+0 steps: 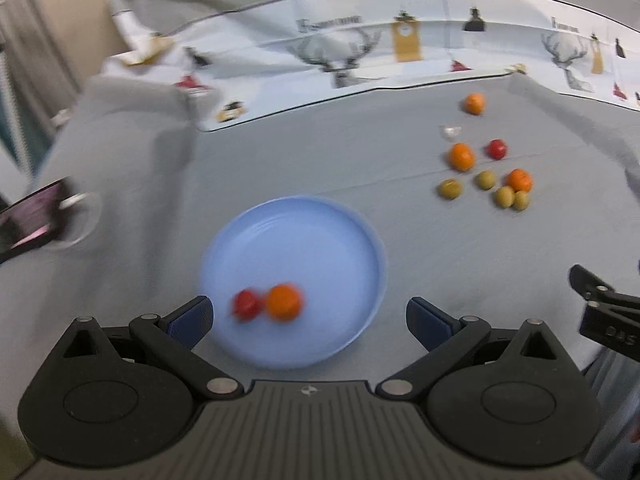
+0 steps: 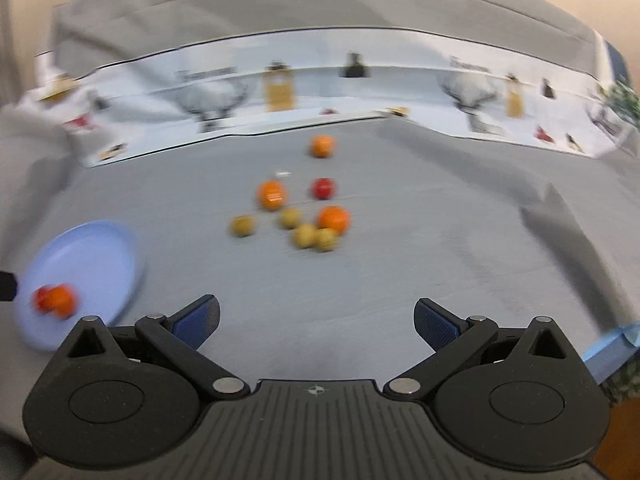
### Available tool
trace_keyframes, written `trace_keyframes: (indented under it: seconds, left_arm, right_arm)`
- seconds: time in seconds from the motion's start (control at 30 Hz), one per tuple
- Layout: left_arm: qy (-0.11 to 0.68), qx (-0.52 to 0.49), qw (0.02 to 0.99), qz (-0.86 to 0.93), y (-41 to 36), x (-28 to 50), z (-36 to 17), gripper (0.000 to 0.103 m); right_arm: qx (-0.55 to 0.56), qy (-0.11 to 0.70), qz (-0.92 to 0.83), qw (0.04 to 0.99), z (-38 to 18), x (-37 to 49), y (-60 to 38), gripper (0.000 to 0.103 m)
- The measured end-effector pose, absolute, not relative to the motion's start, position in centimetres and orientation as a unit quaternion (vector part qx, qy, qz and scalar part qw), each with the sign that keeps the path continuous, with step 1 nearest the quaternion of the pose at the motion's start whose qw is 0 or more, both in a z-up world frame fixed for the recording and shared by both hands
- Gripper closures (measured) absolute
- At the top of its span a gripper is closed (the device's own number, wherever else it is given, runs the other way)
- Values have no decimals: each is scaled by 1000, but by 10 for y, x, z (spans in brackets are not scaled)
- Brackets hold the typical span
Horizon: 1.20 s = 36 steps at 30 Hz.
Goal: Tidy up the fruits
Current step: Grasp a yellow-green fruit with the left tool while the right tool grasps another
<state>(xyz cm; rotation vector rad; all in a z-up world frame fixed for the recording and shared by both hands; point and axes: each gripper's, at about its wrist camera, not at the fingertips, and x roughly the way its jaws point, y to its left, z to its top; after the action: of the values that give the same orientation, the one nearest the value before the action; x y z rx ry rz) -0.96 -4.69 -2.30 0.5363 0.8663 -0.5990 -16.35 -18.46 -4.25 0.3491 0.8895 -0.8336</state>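
A light blue plate (image 1: 320, 216) lies on the grey cloth and holds a red fruit (image 1: 246, 304) and an orange one (image 1: 284, 302). My left gripper (image 1: 309, 318) hangs open just above the plate's near rim, empty. Loose fruit sits far right: three oranges (image 1: 462, 157), a red fruit (image 1: 497, 149) and several green ones (image 1: 450, 189). In the right wrist view my right gripper (image 2: 316, 320) is open and empty over bare cloth, with the fruit cluster (image 2: 306, 235) ahead and the plate (image 2: 88, 248) at the left. Both views are motion-blurred.
A printed white cloth with deer and bottles (image 1: 360, 52) runs across the back edge. A small white scrap (image 1: 450, 132) lies among the fruit. A dark phone-like object (image 1: 32, 216) sits at the left. The right gripper's black body (image 1: 608, 316) shows at the left view's right edge.
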Motion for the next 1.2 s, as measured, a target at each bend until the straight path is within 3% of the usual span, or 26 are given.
trace_keyframes:
  seconds: [0.47,0.63,0.8,0.83,0.87,0.9,0.93,0.97,1.2]
  left_arm:
    - [428,310,775,-347,-232,40,-136,0]
    - [446,315,766,-339,-267,61,-171,0]
    - [457,279,771,-344,-267,77,-173,2]
    - [455,271,774,-346,-265,78,-172,16]
    - [456,259,771,-361,-263,77,-169,47]
    - [458,245,761,-389,-260,75,-165,66]
    - [453,245,759,-399,-257,71,-161,72]
    - [444,248,762,-401,-256,68,-160,72]
    - [443,255,761,-399,-238,48,-147,72]
  right_arm:
    - [157,443,-386,794,-169,-110,-292,1]
    - [138,414,-390,811,-181,-101,-292,1]
    - [142,410,-393,811,-180,-102,-292,3]
    - [147,408,-389,813,-178,-103,-290,6]
    - [148,406,-383,817,-176,-103,-288,21]
    - [146,404,-378,820,-172,-103,-285,34]
    - [153,401,-378,820,-169,-104,-282,64]
    - [160,400,-381,818,-167,-106,-282,77]
    - [173,387,-408,809,-164,-118,-289,77]
